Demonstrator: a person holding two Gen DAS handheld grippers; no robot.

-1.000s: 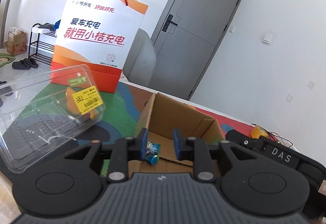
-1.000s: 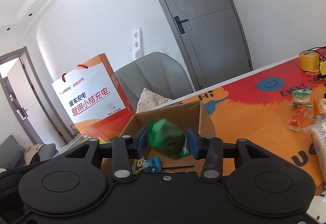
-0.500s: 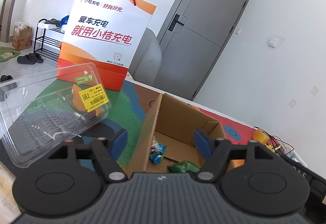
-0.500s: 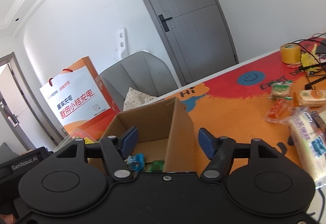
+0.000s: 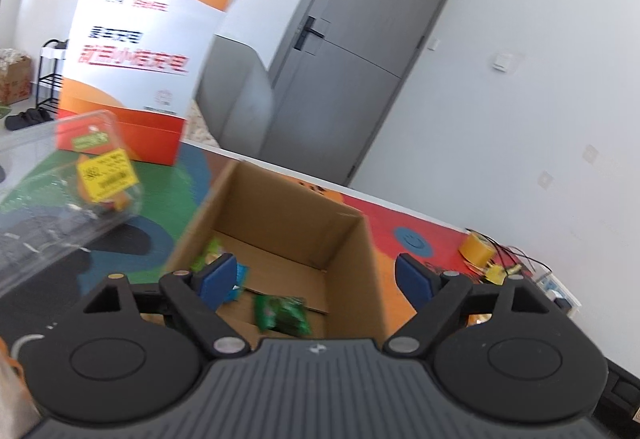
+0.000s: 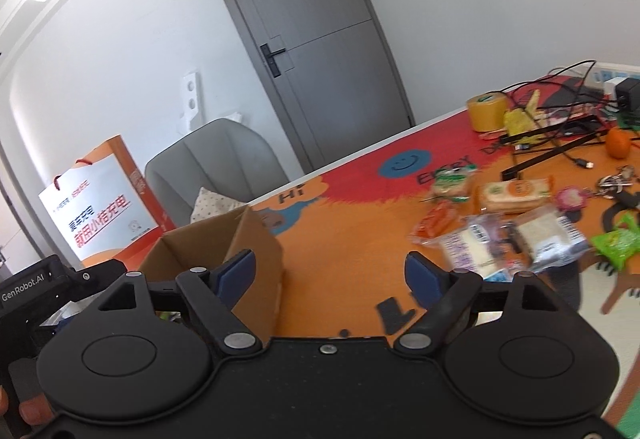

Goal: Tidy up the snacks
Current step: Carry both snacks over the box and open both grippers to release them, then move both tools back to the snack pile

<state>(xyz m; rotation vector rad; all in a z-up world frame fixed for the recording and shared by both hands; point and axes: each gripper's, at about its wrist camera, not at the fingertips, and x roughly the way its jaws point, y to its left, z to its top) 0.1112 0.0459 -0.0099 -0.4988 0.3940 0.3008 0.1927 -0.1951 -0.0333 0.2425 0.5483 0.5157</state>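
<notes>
An open cardboard box (image 5: 288, 207) stands on the colourful mat. Inside it lie a green snack packet (image 5: 282, 313) and a blue packet (image 5: 240, 275), half hidden behind my left finger. My left gripper (image 5: 316, 275) hovers over the box's near side, its jaws opening with nothing held. My right gripper (image 6: 331, 275) is right of the box (image 6: 224, 239), over bare mat, jaws also opening and empty. Loose snacks lie at the right: wrapped sandwiches (image 6: 468, 243), a green packet (image 6: 616, 241), an orange packet (image 6: 436, 223) and a biscuit pack (image 6: 514, 191).
A white and orange paper bag (image 5: 136, 67) stands behind the box. A clear plastic clamshell (image 5: 60, 199) lies to its left. At the far right are a yellow tape roll (image 6: 486, 111), tangled cables (image 6: 560, 135) and an orange fruit (image 6: 618, 143). A grey chair (image 6: 216, 159) stands behind the table.
Both grippers have opened wide. The blue packet left my left gripper and the green packet left my right; both lie in the box. The right gripper swung right, away from the box.
</notes>
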